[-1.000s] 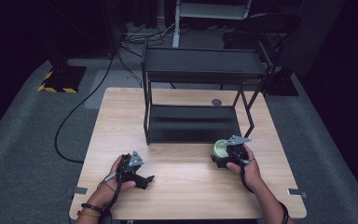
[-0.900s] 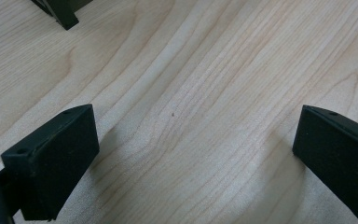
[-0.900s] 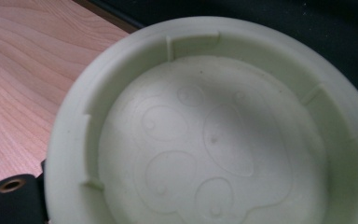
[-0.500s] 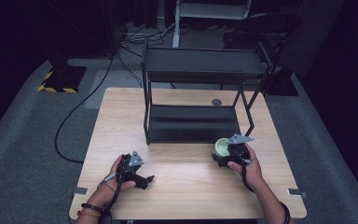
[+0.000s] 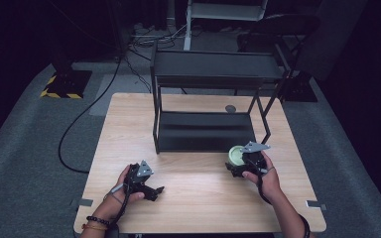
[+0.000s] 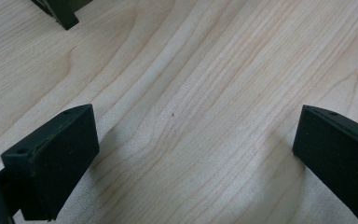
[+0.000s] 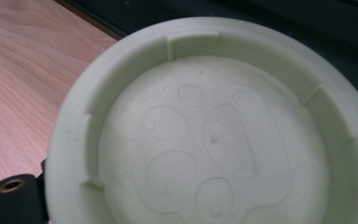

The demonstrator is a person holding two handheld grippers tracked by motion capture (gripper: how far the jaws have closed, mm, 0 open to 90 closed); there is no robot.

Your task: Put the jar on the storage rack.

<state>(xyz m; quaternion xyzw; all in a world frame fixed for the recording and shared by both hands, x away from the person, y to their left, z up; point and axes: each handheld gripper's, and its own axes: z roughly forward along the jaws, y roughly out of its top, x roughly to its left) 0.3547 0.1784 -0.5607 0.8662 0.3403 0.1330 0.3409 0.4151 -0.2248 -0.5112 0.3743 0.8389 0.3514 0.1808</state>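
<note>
A pale green round lid [image 7: 214,135] with a paw print moulded inside fills the right gripper view; its hollow side faces the camera. My right gripper [image 5: 238,163] is shut on the lid [image 5: 236,155], just in front of the black shelf rack [image 5: 206,131] near its right front leg. My left gripper [image 5: 151,191] rests low over the wooden table [image 5: 198,198] at the front left. Its jaws stand wide apart over bare wood, and its fingers [image 6: 56,158] hold nothing.
The two-tier black rack stands mid-table; one of its feet [image 6: 63,14] shows at the top of the left gripper view. A small grey disc [image 5: 230,108] lies behind the rack. A black cable [image 5: 79,124] runs over the floor to the left.
</note>
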